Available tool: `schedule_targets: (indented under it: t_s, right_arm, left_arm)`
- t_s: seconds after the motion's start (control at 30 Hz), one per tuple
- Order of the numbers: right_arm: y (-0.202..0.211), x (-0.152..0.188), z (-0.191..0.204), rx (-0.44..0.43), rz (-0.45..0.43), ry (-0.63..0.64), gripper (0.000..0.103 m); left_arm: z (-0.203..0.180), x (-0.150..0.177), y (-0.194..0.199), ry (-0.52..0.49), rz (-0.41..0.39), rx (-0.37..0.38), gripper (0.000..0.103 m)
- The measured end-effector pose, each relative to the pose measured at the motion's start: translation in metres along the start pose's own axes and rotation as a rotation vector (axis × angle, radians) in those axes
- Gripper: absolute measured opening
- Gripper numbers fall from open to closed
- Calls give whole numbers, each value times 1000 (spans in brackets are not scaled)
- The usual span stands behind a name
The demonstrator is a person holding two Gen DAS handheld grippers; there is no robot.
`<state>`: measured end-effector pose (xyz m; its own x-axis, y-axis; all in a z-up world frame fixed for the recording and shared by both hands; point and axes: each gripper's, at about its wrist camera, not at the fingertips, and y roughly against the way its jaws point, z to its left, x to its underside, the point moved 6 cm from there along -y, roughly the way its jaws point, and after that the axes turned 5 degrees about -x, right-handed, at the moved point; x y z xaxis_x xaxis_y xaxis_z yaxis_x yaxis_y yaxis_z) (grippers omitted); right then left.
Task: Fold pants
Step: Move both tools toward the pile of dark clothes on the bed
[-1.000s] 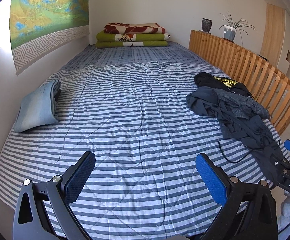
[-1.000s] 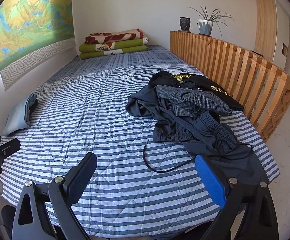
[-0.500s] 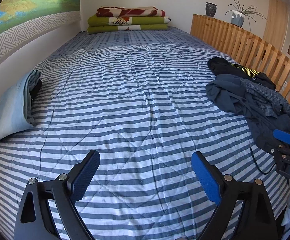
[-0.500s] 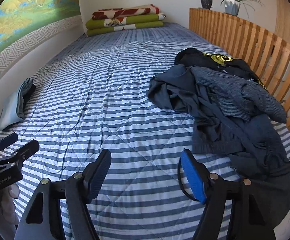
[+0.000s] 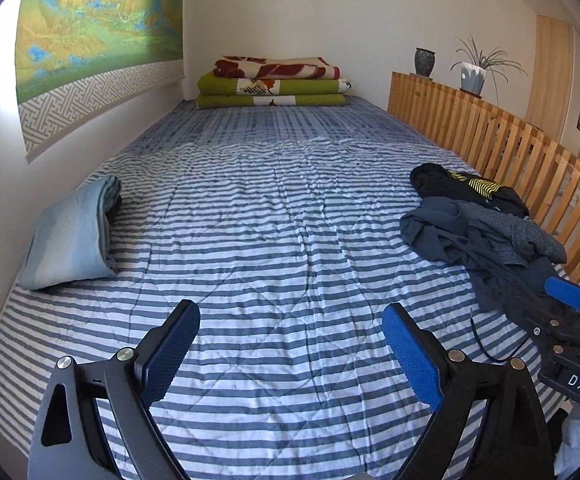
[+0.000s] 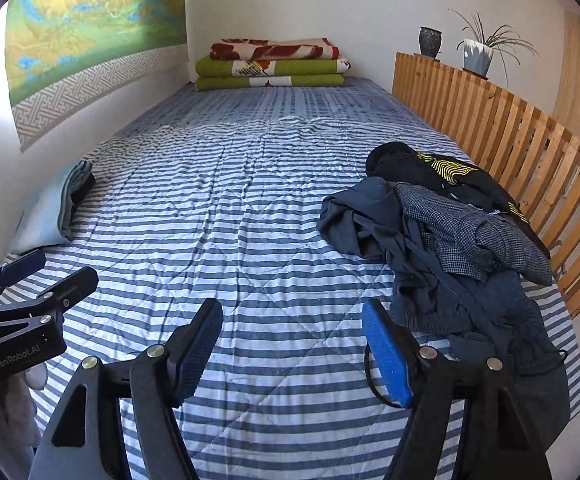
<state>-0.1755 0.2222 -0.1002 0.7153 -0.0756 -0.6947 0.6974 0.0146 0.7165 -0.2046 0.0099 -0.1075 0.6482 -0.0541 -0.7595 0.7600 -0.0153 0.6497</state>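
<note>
A heap of dark crumpled pants (image 6: 441, 248) lies on the right side of the striped bed (image 6: 250, 216), close to the wooden rail; the same heap (image 5: 485, 236) shows at the right of the left wrist view. A black drawstring trails from it toward the bed's near edge. My right gripper (image 6: 291, 340) is open over bare bedspread, its right pad just left of the heap's near edge, nothing between the fingers. My left gripper (image 5: 290, 344) is open above the striped spread near the bed's front, empty. One folded light-blue pair (image 5: 70, 236) rests at the left by the wall.
A wooden slatted rail (image 6: 509, 132) runs along the bed's right side, with a vase and a potted plant (image 6: 477, 52) on its ledge. Folded green and red blankets (image 6: 270, 66) are stacked at the far end. The wall with a landscape hanging borders the left side.
Both grippers have shifted over the bed; the right one has drawn closer to the dark heap. The right jaws stand a little narrower than a second ago. The clothes have not moved.
</note>
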Motion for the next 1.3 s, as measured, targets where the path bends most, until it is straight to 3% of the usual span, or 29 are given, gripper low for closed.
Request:
schedule_targets:
  t_s: [0.27, 0.43, 0.6, 1.3]
  right_arm:
    - [71, 12, 17, -34, -73, 30, 69]
    - [97, 23, 20, -46, -98, 44, 84]
    - [108, 31, 13, -47, -98, 37, 85]
    - [125, 36, -27, 30, -135, -25, 85]
  left_arm:
    - [9, 14, 92, 33, -53, -27, 95]
    - [6, 21, 125, 16, -71, -35, 95]
    - [2, 23, 146, 18, -82, -36, 95]
    - [-1, 36, 112, -1, 28, -50, 95]
